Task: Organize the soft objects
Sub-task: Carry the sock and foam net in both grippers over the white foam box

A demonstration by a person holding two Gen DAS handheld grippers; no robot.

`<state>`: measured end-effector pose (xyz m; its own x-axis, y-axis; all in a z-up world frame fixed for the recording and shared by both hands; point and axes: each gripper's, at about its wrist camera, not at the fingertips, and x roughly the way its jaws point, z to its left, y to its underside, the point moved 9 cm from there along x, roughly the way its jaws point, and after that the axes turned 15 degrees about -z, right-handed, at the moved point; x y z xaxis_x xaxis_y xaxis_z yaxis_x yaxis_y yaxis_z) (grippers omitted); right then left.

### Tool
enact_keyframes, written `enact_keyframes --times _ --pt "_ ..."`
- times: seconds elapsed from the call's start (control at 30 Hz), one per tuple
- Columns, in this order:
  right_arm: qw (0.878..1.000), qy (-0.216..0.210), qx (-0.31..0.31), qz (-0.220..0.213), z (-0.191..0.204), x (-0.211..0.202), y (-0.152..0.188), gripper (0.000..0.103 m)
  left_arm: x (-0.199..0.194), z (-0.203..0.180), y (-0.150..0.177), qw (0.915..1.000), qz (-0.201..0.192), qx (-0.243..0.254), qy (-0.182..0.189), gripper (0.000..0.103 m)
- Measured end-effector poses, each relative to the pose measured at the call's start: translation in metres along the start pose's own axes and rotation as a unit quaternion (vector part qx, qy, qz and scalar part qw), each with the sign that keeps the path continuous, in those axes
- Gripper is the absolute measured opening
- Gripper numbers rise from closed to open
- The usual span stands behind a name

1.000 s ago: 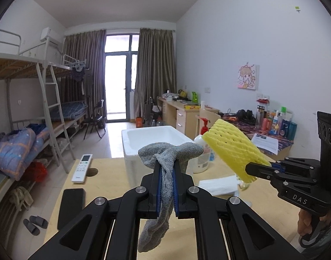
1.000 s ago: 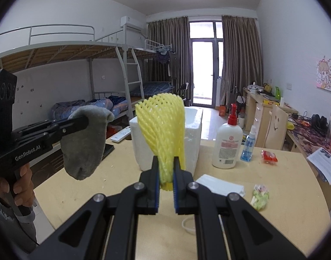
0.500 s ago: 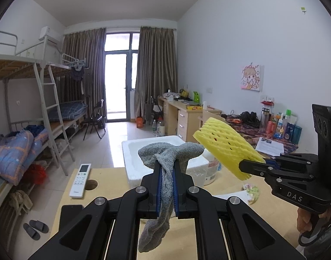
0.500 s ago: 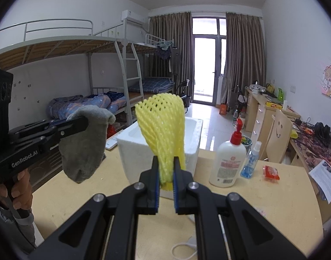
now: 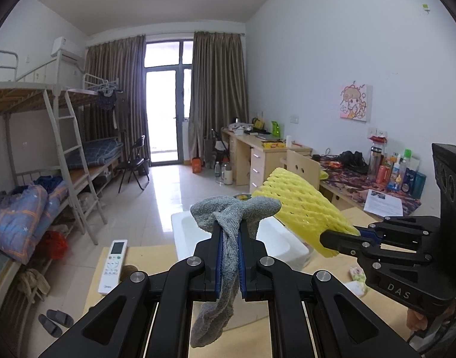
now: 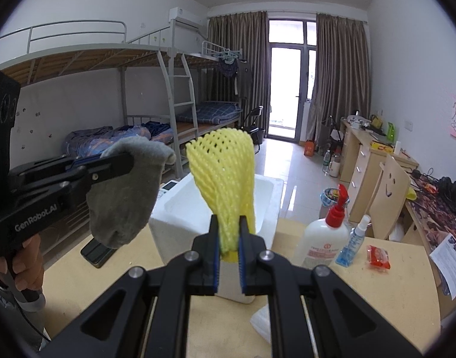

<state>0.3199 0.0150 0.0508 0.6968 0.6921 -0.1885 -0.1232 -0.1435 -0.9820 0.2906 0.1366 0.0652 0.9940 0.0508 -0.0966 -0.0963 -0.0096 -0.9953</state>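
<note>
Both tongs clenched: left tongs (image 5: 230, 256) on a grey sock (image 5: 228, 256), right tongs (image 6: 229, 246) on yellow foam netting (image 6: 225, 179), over the surface (image 6: 362, 283) near the white foam box (image 6: 174, 223); bunk beds (image 6: 108, 95) behind.

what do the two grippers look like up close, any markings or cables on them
Both grippers are matte black with angular linkage arms, silver pivot bolts and blue pads inside the fingers. The left gripper reads "GenRobot.AI" in white on its side; the right gripper reads "DAS". Each has a tall black block at the rear. A thin dark cable trails below the left handle.
</note>
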Motion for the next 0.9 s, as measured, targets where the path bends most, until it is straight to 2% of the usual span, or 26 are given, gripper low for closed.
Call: enact_keyframes --times 0.43,0.7,0.9 --pt "1.000 0.008 0.012 0.016 -0.017 0.037 -0.001 0.013 0.050 0.002 0.007 0.9997 0.026 0.004 -0.004 0.009" --pt "0.999 0.033 0.015 0.013 -0.037 0.031 -0.005 0.013 0.076 -0.011 0.013 0.9987 0.043 0.008 0.027 0.009" --pt "0.998 0.051 0.018 0.010 -0.046 0.023 -0.005 0.013 0.090 -0.010 0.021 0.9979 0.058 0.009 0.027 0.010"
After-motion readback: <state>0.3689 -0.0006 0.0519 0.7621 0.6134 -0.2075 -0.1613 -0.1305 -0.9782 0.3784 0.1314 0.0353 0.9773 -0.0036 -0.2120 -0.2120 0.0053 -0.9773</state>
